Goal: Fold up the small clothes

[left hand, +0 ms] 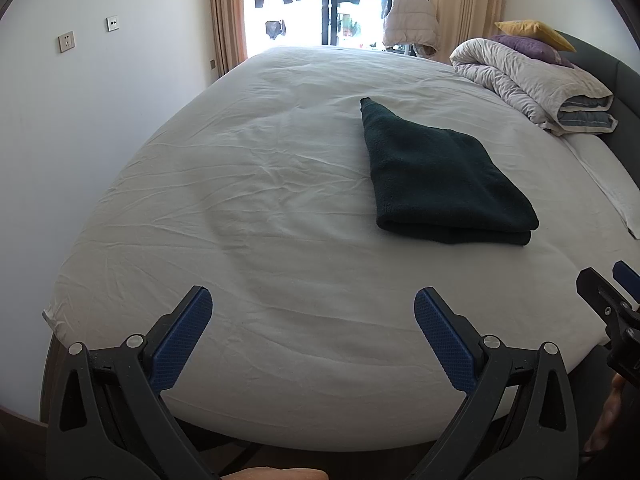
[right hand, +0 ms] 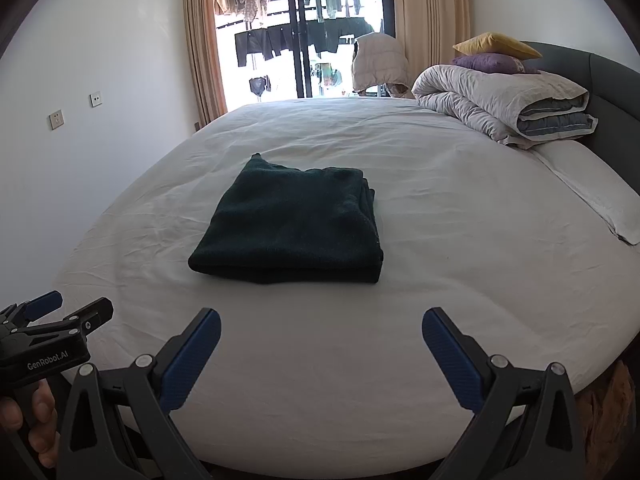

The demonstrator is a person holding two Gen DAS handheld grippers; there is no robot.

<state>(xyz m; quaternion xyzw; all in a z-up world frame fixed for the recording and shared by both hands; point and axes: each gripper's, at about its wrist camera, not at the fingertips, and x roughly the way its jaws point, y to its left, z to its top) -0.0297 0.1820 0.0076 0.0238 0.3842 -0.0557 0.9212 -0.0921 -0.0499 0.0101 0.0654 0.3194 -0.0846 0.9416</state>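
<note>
A dark green cloth (left hand: 440,176) lies folded into a thick rectangle on the white bed sheet (left hand: 260,208). It also shows in the right wrist view (right hand: 292,224), near the middle of the bed (right hand: 440,280). My left gripper (left hand: 313,312) is open and empty, held above the bed's near edge, short of the cloth and to its left. My right gripper (right hand: 321,332) is open and empty, directly in front of the cloth and apart from it. Each gripper shows at the edge of the other's view: the right one (left hand: 612,288) and the left one (right hand: 68,312).
A rolled grey duvet (right hand: 500,108) with a purple pillow (right hand: 488,63) and a yellow pillow (right hand: 496,45) sits at the far right by the dark headboard (right hand: 608,80). A white wall (right hand: 80,80) runs along the left. A window with hanging laundry (right hand: 304,32) is behind the bed.
</note>
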